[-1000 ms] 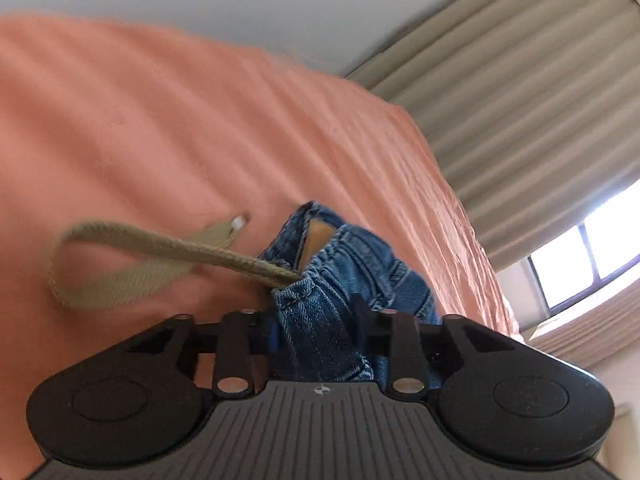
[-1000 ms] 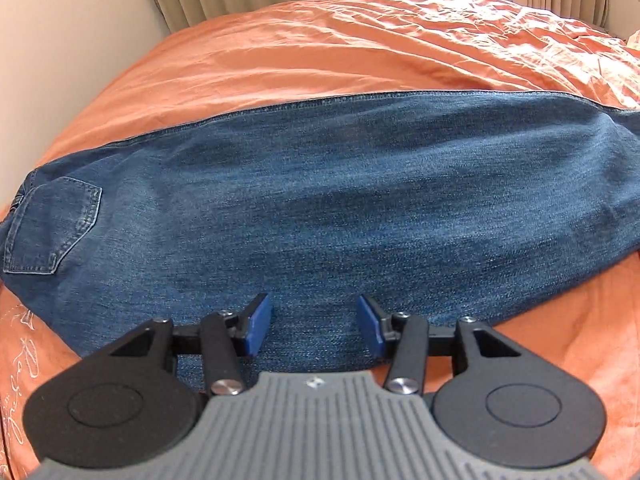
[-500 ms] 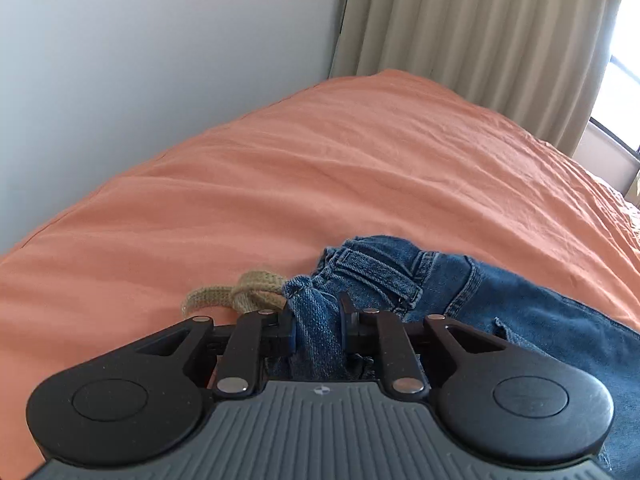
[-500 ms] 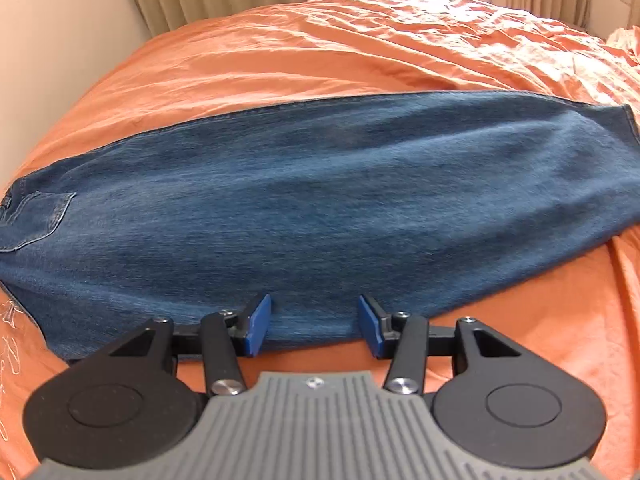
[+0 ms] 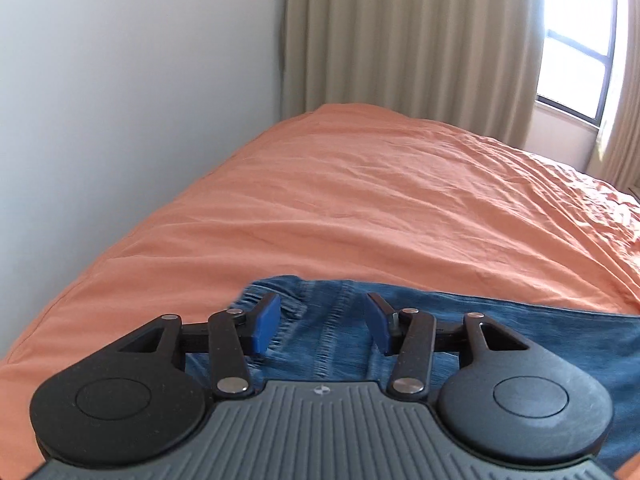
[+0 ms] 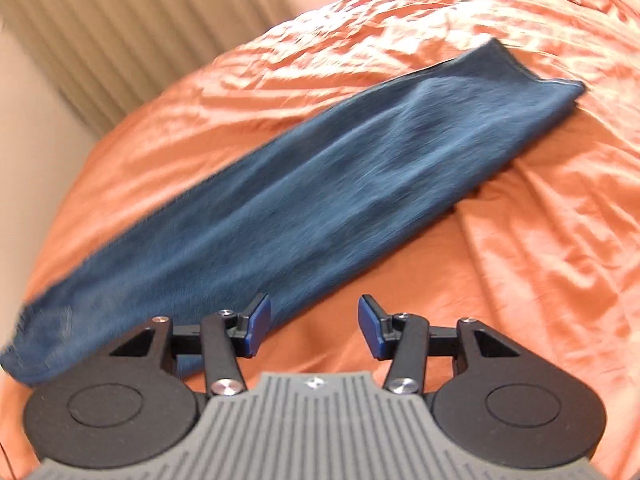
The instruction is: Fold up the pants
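Now: both grippers let go, jeans flat on bed

Left gripper [image 5: 320, 322] is wide open w/ nothing in it. It sits just over the top end of the blue jeans [image 5: 500, 332], where the thick seams are. Right gripper [image 6: 313, 326] is wide open too, holding nothing, w/ its left blue pad [image 6: 256, 326] over the near edge of the jeans [image 6: 320, 184]. Jeans lie long and flat across the orange bed [image 5: 380, 200]. Pic from the right side is a bit blurry. Beige curtains [image 5: 408, 36] & a window [image 5: 576, 40] are behind the bed.
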Demonstrator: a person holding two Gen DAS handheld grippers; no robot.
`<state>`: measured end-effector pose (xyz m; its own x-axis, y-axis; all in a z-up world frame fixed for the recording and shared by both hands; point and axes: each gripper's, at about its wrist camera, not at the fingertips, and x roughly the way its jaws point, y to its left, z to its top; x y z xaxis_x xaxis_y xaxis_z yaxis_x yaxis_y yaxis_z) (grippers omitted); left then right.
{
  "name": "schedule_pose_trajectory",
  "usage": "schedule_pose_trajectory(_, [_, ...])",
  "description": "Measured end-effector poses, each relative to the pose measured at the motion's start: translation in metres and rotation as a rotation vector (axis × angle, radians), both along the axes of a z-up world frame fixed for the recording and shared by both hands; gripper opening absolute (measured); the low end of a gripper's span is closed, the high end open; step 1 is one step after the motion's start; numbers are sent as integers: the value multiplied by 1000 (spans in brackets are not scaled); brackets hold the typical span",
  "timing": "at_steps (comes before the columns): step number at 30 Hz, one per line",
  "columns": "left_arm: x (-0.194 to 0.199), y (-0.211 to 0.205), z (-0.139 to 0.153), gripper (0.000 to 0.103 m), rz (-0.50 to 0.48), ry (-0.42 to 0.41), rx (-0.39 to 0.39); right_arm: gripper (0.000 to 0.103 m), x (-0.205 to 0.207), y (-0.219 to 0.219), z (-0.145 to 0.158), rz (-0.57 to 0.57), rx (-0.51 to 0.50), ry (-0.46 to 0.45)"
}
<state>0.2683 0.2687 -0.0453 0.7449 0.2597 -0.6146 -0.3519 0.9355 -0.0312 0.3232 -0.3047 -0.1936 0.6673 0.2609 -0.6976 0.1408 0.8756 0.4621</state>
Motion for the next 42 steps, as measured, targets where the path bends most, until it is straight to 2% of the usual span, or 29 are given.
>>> schedule_pose_trajectory(4, [12,-52,4,53,-115,30,-76,45,-2,-64,9,-95,86,-41])
schedule_pose_trajectory(9, [37,-122,-8,47,-251,90,-93,43,3,-138,8,-168,142,-64])
schedule_pose_trajectory(13, [63,-173,-26,45,-340,152,-111,33,18,-186,-4,-202,168,-59])
schedule_pose_trajectory(16, [80,-211,-41,45,-403,187,-104,30,35,-219,-18,-229,220,-55])
schedule_pose_trajectory(21, [109,-254,-67,41,-451,246,-121,25,76,-260,-44,-278,266,-37])
schedule_pose_trajectory(25, [127,-272,-85,40,-442,291,-125,16,90,-283,-65,-356,293,-7])
schedule_pose_trajectory(28, [135,-279,-95,40,-437,316,-103,17,96,-291,-81,-354,312,15])
schedule_pose_trajectory(32, [141,-281,-107,40,-416,344,-98,18,108,-287,-97,-323,441,0])
schedule_pose_trajectory(36, [145,-278,-113,40,-381,354,-119,16,122,-283,-103,-329,448,13])
schedule_pose_trajectory(37, [145,-278,-112,40,-376,354,-121,0,123,-285,-101,-338,455,13])
schedule_pose_trajectory(39, [146,-279,-112,40,-377,353,-116,0,116,-286,-77,-305,437,-105])
schedule_pose_trajectory(41, [147,-281,-112,40,-387,349,-112,0,109,-275,-45,-250,311,-195])
schedule_pose_trajectory(42, [148,-282,-112,40,-391,352,-108,0,110,-272,-40,-245,257,-187])
